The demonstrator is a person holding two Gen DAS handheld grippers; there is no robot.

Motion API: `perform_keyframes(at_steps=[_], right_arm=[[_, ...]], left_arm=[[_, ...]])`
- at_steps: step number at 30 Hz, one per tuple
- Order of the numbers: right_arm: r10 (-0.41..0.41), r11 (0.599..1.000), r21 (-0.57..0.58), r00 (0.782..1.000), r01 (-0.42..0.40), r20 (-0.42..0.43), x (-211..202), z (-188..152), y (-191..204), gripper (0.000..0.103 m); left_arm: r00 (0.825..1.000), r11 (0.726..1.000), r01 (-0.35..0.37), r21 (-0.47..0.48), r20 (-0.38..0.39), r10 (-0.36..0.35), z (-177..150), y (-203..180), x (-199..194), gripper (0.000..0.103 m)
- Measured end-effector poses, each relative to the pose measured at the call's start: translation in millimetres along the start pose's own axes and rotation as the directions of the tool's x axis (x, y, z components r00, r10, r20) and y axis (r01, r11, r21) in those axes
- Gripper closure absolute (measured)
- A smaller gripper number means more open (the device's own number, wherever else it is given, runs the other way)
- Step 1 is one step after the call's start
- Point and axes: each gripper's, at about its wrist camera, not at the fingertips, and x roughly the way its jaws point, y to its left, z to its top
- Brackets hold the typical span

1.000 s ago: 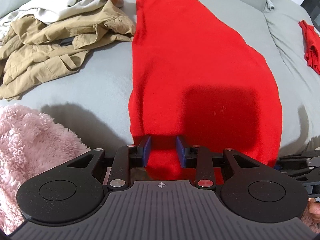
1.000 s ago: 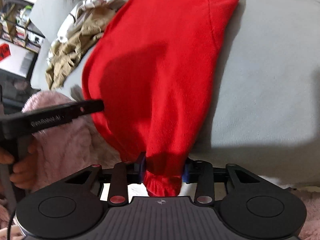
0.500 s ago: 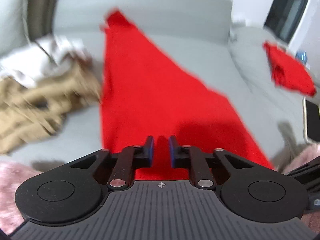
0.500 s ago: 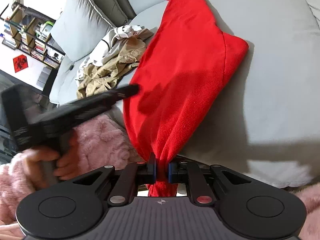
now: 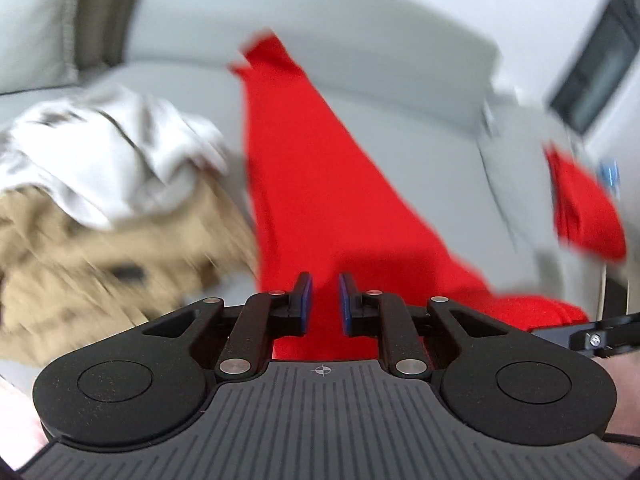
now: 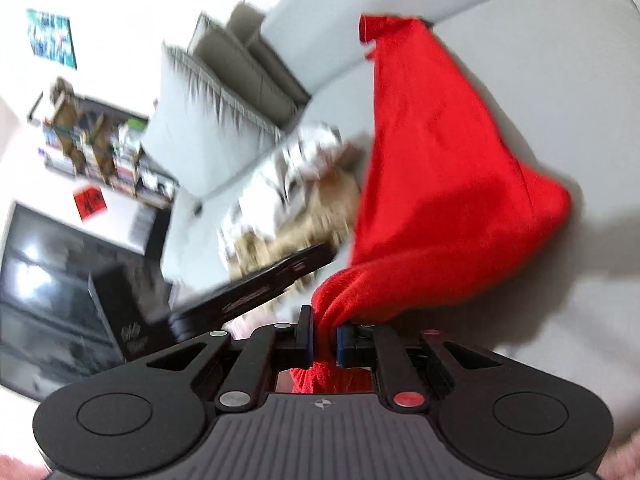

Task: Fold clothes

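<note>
Two grippers on one red garment (image 5: 320, 184), a fleece-like top or trousers; the blur won't let me say which. It lies stretched on the grey sofa (image 5: 400, 92), long axis running straight away from me: near hem at my fingers, far tip (image 6: 384, 26) up against the sofa back.

Right gripper (image 6: 325, 338): clamped on a bunched near corner of the red cloth, with a fold poking out behind the pads. Firm hold, I judge.

Left gripper (image 5: 324, 306): jaws opening, narrow gap, red cloth between the blue pads (image 5: 306, 300). Whether they press on it I cannot tell.

Both grips sit at the near end, side by side, the left gripper's arm showing just left of the right one. So the fold, as I read it, goes forward along the long axis, near hem toward far tip.

Left of the garment: a heap of beige clothes (image 5: 100, 264) under a white garment (image 5: 108, 160), close to its edge. Well off right: a second red piece (image 5: 584, 208).
</note>
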Motion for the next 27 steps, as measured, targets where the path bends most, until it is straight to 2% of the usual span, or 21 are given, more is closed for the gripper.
perform_keyframes(at_steps=[4, 9, 10, 11, 12, 13, 16, 18, 20, 22, 24, 26, 27], right_arm=[[0.005, 0.998, 0.06, 0.998, -0.009, 0.069, 23, 53, 0, 0.092], [-0.028, 0.999, 0.043, 0.99, 0.022, 0.137, 72, 116, 5, 0.089], [-0.057, 0.998, 0.026, 0.987, 0.053, 0.151, 85, 130, 2, 0.085], [-0.105, 0.994, 0.035, 0.983, 0.1, 0.148, 96, 140, -5, 0.074], [-0.152, 0.988, 0.044, 0.978, 0.147, 0.145, 107, 150, -13, 0.051], [-0.197, 0.98, 0.053, 0.97, 0.191, 0.14, 118, 159, -19, 0.045], [-0.205, 0.979, 0.04, 0.971, 0.202, 0.124, 120, 164, -26, 0.045], [-0.157, 0.987, -0.005, 0.977, 0.16, 0.144, 105, 157, -23, 0.044], [-0.146, 0.987, -0.044, 0.977, 0.154, 0.155, 91, 150, -21, 0.043], [-0.195, 0.975, -0.07, 0.965, 0.21, 0.177, 70, 138, -23, 0.043], [-0.266, 0.956, -0.072, 0.941, 0.286, 0.208, 50, 122, -32, 0.043], [-0.326, 0.94, -0.032, 0.919, 0.341, 0.221, 29, 100, -50, 0.042], [-0.339, 0.94, 0.036, 0.918, 0.339, 0.203, 19, 85, -66, 0.042]], left_arm=[[0.997, 0.999, -0.005, -0.037, 0.075, 0.008, 31, 15, -7, 0.085], [0.991, 0.996, -0.019, -0.084, 0.128, 0.03, 59, 30, 2, 0.082], [0.993, 0.995, -0.027, -0.092, 0.115, 0.037, 59, 31, 10, 0.081], [0.994, 0.994, -0.034, -0.1, 0.101, 0.044, 59, 32, 17, 0.081], [0.995, 0.995, -0.038, -0.097, 0.091, 0.047, 56, 33, 20, 0.08], [0.996, 0.995, -0.049, -0.09, 0.068, 0.055, 52, 31, 26, 0.08], [0.999, 0.997, -0.052, -0.05, 0.007, 0.052, 31, 23, 38, 0.078], [0.998, 0.998, -0.055, -0.038, -0.032, 0.054, 18, 20, 46, 0.078], [0.995, 0.997, -0.065, -0.033, -0.074, 0.063, 6, 16, 57, 0.078], [0.992, 0.996, -0.076, -0.035, -0.102, 0.072, 1, 11, 61, 0.075], [0.988, 0.996, -0.083, -0.041, -0.132, 0.077, -7, 5, 65, 0.069], [0.986, 0.99, -0.086, -0.111, -0.152, 0.069, -12, 5, 63, 0.065], [0.985, 0.985, -0.088, -0.146, -0.162, 0.064, -15, 5, 62, 0.064]])
